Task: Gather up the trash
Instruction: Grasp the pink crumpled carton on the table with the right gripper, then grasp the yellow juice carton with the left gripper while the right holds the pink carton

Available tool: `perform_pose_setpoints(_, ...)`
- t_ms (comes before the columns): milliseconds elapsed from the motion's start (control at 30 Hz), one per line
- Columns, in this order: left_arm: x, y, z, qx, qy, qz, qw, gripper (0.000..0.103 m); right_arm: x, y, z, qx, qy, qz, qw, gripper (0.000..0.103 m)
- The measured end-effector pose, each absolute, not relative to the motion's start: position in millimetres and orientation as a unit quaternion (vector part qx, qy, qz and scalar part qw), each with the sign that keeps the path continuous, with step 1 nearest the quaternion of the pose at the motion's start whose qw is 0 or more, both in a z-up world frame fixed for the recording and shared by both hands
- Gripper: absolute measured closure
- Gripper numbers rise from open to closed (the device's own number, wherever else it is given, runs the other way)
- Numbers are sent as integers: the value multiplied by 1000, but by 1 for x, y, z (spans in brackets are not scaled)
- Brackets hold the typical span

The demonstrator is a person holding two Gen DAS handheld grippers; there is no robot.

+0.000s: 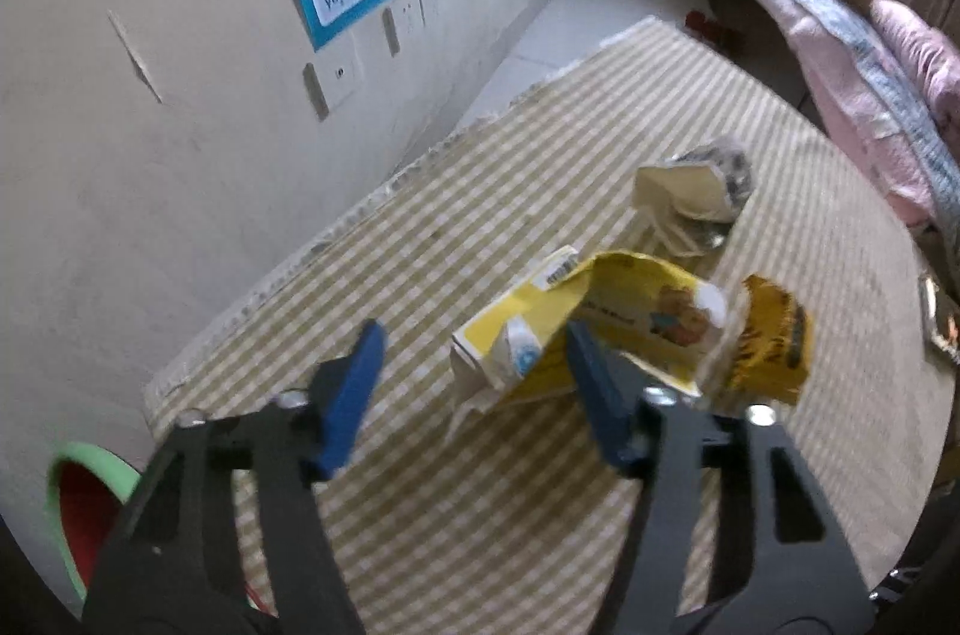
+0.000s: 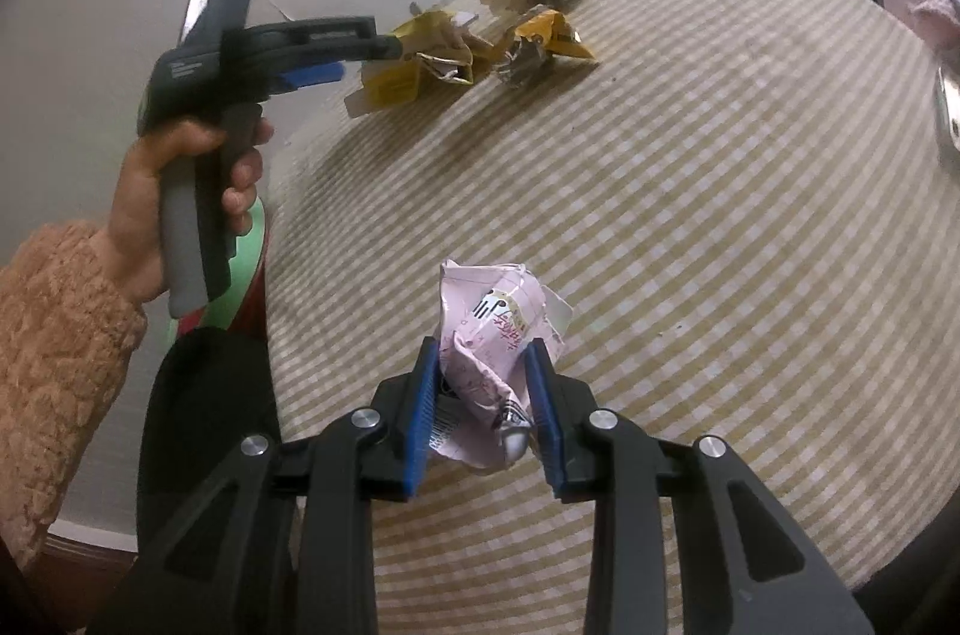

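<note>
Pink wrapper [image 2: 501,335] sits clamped in your right claw [image 2: 483,419]: both blue pads press its crumpled sides, jaws narrowed to its width, the bundle sticking up and forward out of the grip. It looks lifted just off the bench [image 2: 720,245], though contact underneath is hard to tell.

Left claw [image 1: 474,365] is about half open and holds nothing. Its right finger [image 1: 594,395] overlaps the near edge of the yellow carton [image 1: 630,311]; the left finger [image 1: 354,389] is over bare cloth. So the carton lies ahead and to the right of the gap, not between the pads. Its long axis runs roughly across the claw's line, left to right.

My read: shift the left claw right and forward so the carton's narrow part lands between the pads before you squeeze.

Farther on: yellow foil packet [image 1: 774,347] just beside the carton, then the crumpled grey-white wad [image 1: 696,191] beyond. Left hand [image 2: 174,203] is nearer to all three.
</note>
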State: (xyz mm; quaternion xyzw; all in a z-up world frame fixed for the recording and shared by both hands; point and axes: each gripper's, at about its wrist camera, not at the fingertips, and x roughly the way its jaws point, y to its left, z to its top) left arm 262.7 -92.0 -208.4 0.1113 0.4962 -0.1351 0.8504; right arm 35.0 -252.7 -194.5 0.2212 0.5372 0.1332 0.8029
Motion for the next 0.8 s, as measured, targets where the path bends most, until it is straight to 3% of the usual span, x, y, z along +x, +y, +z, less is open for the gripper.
perform_pose_setpoints(33,264,-93,-211,117,504,-136,845,70,36,-254,-195,225,537,134,802,73)
perform_pose_setpoints(100,263,-92,-215,114,517,-138,837,85,37,-256,-196,232,537,134,800,73)
perform_pose_setpoints(233,249,-84,-213,89,528,-142,832,97,36,-259,-197,238,537,135,798,73)
perform_pose_setpoints(500,203,-67,-198,46,541,-155,826,101,35,-259,-196,231,537,137,800,73)
perform_pose_setpoints(800,159,-74,-196,74,547,-179,815,100,35,-252,-195,220,537,131,804,73)
